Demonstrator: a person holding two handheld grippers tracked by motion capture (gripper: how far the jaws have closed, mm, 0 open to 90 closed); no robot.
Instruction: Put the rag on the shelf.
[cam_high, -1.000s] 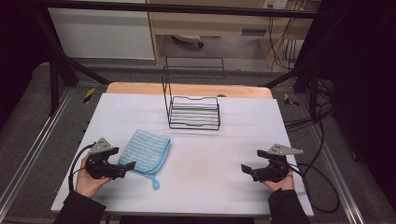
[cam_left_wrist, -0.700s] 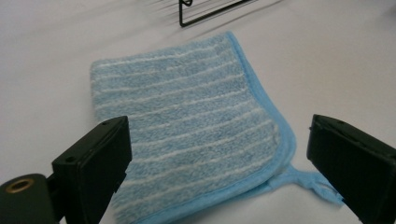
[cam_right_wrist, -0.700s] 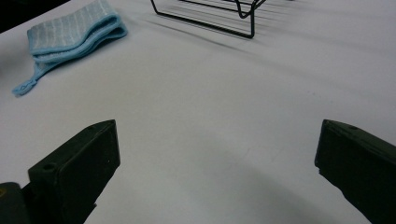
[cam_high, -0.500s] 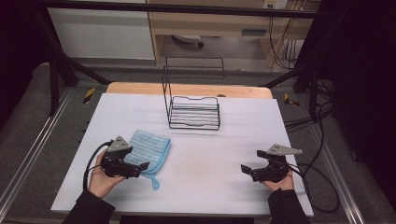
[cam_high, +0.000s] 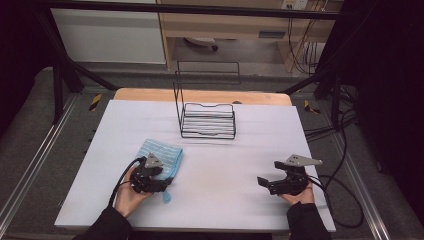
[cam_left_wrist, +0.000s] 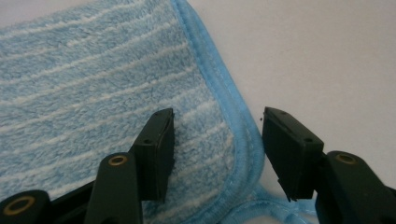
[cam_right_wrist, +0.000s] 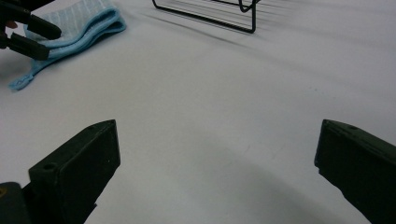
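Observation:
A folded light-blue striped cloth (cam_high: 165, 154) lies flat on the white table, left of the middle. My left gripper (cam_high: 166, 184) is at the cloth's near right corner. In the left gripper view the cloth (cam_left_wrist: 93, 93) runs under one jaw, while the other jaw stands over bare table just past the hemmed edge. The left gripper (cam_left_wrist: 217, 144) has just been closing its jaws, with that hem between them and a gap still on both sides. My right gripper (cam_high: 264, 182) rests low at the near right, jaws wide open (cam_right_wrist: 217, 158) over bare table with nothing between them.
A black wire rack (cam_high: 207, 121) stands at the middle back of the white table (cam_high: 260, 145), also seen in the right gripper view (cam_right_wrist: 210, 14). A small blue loop (cam_high: 166, 198) trails from the cloth's near corner. Cables hang off the right edge.
My left gripper has moved right and forward onto the cloth's near corner, and its jaws now stand narrower. The right gripper has stayed where it was.

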